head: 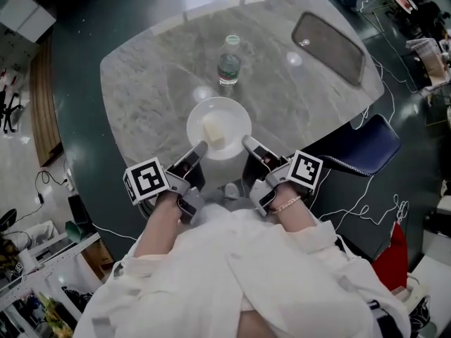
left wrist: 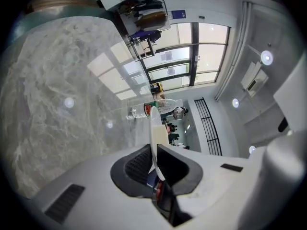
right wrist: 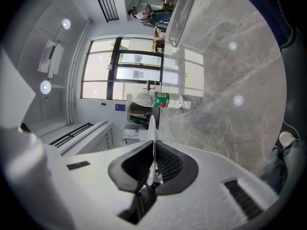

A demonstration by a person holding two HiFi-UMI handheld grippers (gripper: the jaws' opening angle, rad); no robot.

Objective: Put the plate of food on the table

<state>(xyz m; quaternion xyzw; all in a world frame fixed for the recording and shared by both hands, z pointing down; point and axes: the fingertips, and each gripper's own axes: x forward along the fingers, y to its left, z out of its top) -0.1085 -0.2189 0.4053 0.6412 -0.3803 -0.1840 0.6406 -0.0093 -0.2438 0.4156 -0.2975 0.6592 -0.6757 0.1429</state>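
Observation:
A white plate (head: 229,118) with a pale block of food (head: 213,133) on it lies at the near edge of the grey marble table (head: 155,90). My left gripper (head: 199,148) is shut on the plate's near left rim, and my right gripper (head: 248,143) is shut on its near right rim. In the left gripper view the plate (left wrist: 154,128) shows edge-on, pinched between the jaws of the left gripper (left wrist: 154,163). The right gripper view shows the same thin rim (right wrist: 153,133) clamped in the right gripper (right wrist: 152,169).
A clear water bottle (head: 229,60) with a green label stands just beyond the plate. A dark rectangular tray (head: 328,46) lies at the table's far right. A blue chair (head: 363,146) stands by the right side. Cables run over the floor.

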